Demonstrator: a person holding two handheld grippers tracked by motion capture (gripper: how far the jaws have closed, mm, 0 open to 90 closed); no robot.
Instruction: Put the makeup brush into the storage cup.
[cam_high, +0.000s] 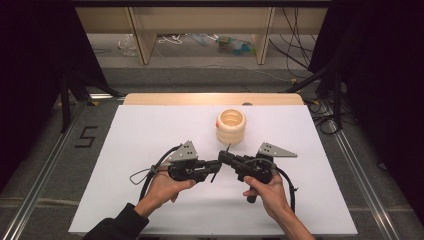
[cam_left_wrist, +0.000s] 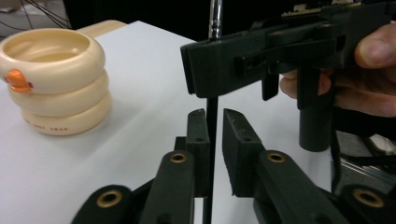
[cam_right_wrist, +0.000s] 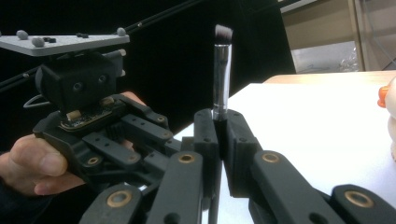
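Handover of the makeup brush (cam_right_wrist: 221, 70), mid-transfer, held above the table (cam_high: 150, 130) between the two hands, short of the cream ringed holder (cam_high: 231, 126).

Right hand-held gripper (cam_right_wrist: 219, 122): jaws clamped on the brush just below the silver ferrule, bristles up. Left hand-held gripper (cam_left_wrist: 214, 122): the thin black handle runs between its jaws, but there's a visible gap on one side, so pads look off it — I'd call it released, or nearly.

Next move, my read: left backs off clear of the handle without knocking it, then right carries the brush to the holder and lowers it in.

View differences: right gripper view gives bristles and ferrule; left gripper view gives the jaw gap and the holder's orange tab (cam_left_wrist: 18, 80); high view places both grippers tip to tip, near the holder.
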